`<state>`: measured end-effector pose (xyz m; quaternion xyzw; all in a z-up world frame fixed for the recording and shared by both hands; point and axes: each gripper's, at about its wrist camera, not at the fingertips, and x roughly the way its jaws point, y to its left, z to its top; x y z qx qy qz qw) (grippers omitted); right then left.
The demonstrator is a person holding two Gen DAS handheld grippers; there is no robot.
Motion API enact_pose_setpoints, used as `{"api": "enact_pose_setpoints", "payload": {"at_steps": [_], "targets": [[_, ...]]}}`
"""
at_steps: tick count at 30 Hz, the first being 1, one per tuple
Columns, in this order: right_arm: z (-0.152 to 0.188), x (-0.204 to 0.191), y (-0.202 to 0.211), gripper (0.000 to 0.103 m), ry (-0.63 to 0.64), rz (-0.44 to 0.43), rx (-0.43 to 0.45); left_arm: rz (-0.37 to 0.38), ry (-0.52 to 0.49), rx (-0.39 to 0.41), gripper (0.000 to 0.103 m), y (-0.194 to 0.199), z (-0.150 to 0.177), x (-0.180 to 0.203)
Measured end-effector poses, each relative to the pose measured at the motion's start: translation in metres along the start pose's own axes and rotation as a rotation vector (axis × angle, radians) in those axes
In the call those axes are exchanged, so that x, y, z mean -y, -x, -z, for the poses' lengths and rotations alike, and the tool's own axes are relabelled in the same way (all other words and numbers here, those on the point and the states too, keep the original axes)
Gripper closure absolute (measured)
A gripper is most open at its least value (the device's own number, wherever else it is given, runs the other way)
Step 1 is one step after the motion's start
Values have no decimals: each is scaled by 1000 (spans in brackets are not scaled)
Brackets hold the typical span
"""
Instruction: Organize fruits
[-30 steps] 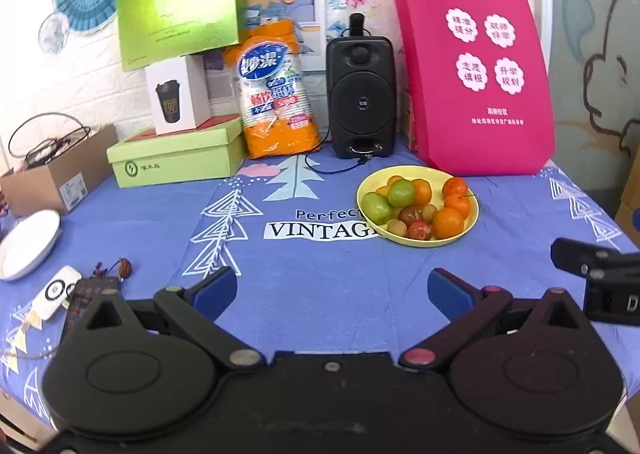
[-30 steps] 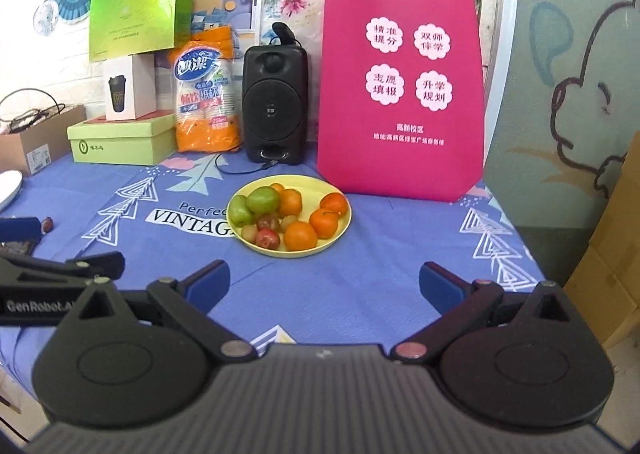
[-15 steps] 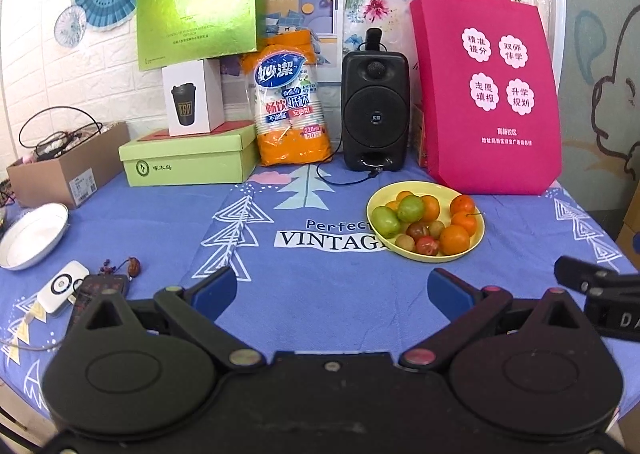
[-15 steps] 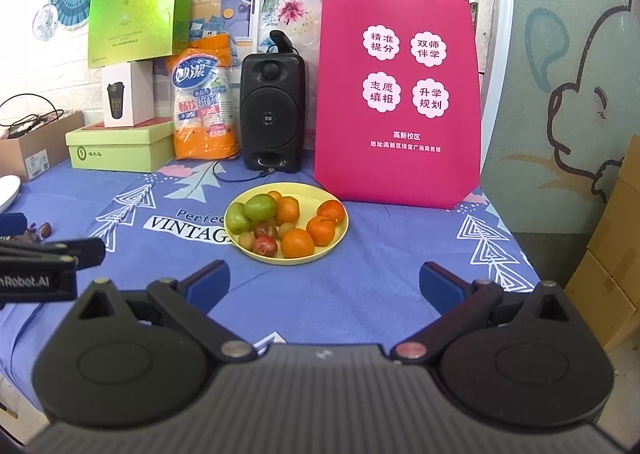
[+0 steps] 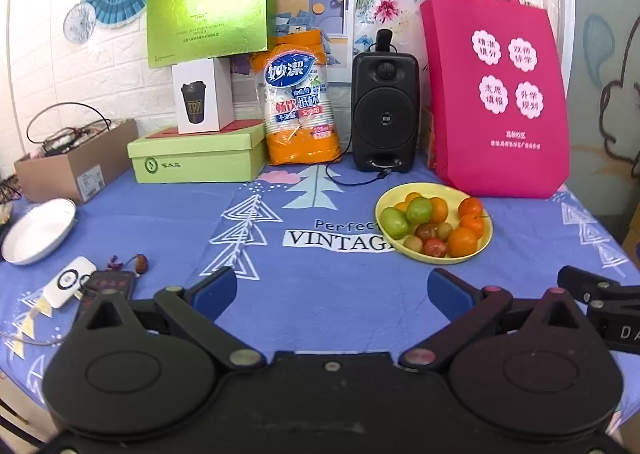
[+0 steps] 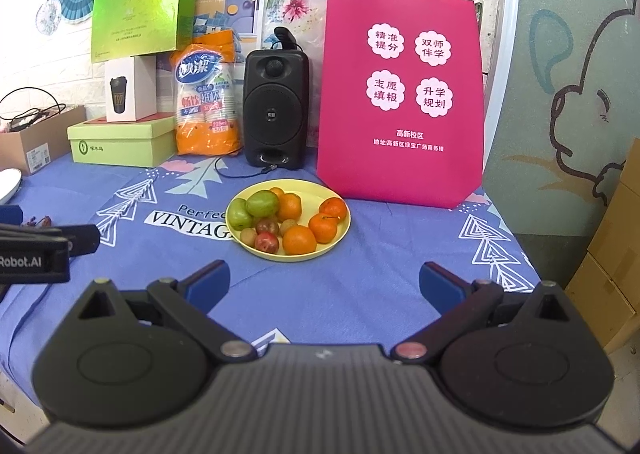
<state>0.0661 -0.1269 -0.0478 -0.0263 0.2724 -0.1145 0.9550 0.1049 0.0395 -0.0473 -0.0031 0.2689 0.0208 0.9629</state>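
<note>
My left gripper [image 5: 332,286] hangs over the near part of the surface [image 5: 328,318] with its blue-tipped fingers [image 5: 214,288] spread wide and nothing between them; my right gripper [image 6: 324,280] does the same, fingers [image 6: 440,284] wide apart and empty. Ahead of both, toward the far right of the blue printed cloth, sits the yellow plate [image 6: 340,238] of fruit, touching the end of the "VINTAGE" lettering. On it I see two green fruits [image 6: 262,203] at the left and back, oranges [image 6: 300,240] spread along the right and front, and a few small reddish and brownish fruits [image 6: 266,242] in the middle and front left. In the left view the same plate [image 5: 482,248] lies ahead and to the right of my left fingers, and the tip of my right gripper shows at the right edge of that view. Along the far edge of the surface stand a pink tote bag [image 6: 402,93] just behind the plate, a black speaker [image 6: 276,109] beside it with its cable trailing onto the cloth, an orange pack of paper cups [image 6: 206,101], and stacked green boxes [image 5: 196,153] with a white cup box [image 5: 202,95] on top. Near the left edge lie a white dish [image 5: 38,232], a white device [image 5: 68,282] and a dark remote [image 5: 108,282], with a cardboard box [image 5: 76,165] at the far left corner.
</note>
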Motion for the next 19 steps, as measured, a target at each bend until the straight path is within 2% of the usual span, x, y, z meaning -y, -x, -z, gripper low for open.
{"api": "enact_pose_setpoints", "payload": {"at_steps": [8, 13, 19], "targets": [[1, -1, 0, 0, -1, 2, 0, 30, -32, -1, 0, 0, 3, 3], [3, 0, -2, 0, -3, 1, -1, -48, -92, 39, 0, 9, 9, 12], [3, 0, -1, 0, 3, -2, -1, -19, -85, 48, 0, 11, 9, 10]]}}
